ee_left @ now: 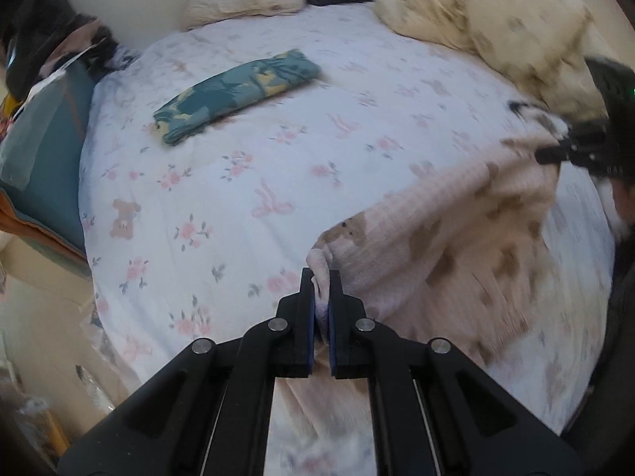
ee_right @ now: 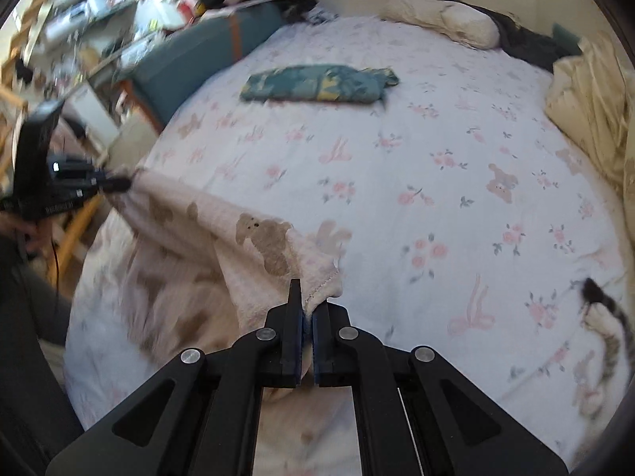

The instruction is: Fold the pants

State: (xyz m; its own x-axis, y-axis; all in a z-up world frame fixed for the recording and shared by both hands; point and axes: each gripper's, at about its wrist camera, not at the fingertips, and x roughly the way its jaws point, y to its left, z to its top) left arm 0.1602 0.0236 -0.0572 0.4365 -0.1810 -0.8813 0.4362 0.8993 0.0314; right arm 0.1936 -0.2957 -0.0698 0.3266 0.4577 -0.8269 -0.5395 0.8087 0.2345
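Each hand-held gripper, left and right, is clenched on one corner of the pink pants, whose held edge spans sideways between them above the bed, the rest trailing toward the person.
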